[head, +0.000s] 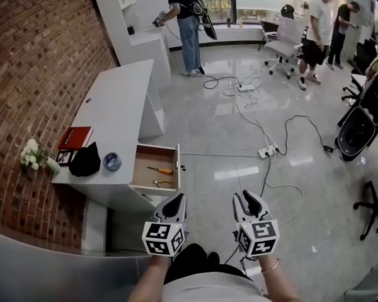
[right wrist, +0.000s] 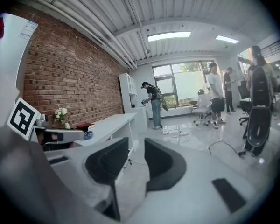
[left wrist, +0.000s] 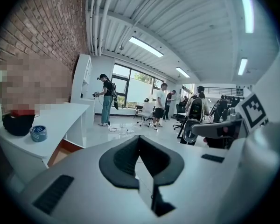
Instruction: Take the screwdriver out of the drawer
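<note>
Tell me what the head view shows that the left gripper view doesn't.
Only the head view shows the screwdriver and a second tool lying inside the open drawer. Only the left gripper view shows the ceiling lights and the left gripper close up, with its tongs together and empty. Both views show the white desk, the tape roll, the drawer's outside and the person by the shelf.
</note>
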`<state>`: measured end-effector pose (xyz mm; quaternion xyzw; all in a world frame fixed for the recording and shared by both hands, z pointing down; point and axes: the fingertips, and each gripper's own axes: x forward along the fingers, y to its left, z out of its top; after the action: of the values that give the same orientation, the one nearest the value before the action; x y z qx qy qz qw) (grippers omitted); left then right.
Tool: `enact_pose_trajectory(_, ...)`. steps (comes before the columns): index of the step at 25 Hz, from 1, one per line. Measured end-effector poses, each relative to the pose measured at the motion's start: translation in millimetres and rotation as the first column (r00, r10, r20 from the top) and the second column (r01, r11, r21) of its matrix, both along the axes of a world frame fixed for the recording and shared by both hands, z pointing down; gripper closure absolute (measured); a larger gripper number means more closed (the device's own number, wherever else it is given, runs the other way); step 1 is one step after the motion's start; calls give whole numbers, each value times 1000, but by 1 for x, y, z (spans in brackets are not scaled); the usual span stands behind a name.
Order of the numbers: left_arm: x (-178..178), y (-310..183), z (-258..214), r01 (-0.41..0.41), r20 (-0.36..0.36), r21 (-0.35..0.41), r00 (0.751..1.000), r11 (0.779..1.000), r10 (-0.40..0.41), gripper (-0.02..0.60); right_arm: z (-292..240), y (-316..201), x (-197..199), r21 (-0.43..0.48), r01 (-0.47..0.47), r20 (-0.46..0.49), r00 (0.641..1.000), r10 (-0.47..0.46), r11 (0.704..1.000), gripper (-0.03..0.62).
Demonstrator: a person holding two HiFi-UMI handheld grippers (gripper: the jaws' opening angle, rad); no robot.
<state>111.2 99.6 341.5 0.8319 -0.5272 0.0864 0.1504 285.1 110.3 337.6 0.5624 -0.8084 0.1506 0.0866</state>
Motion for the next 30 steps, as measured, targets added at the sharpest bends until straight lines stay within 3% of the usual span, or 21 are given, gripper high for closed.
enact_pose_trajectory(9,-4,-38,15,4,13,-31,1000,1000,-4,589,13,-38,5,-29,-40,21,999,40,999,499)
enact_pose_trajectory(30,-69,-243,30,7,-38,-71,999,997,-9,589,21,-244,-58,-90,-73,21,997,75,993,499)
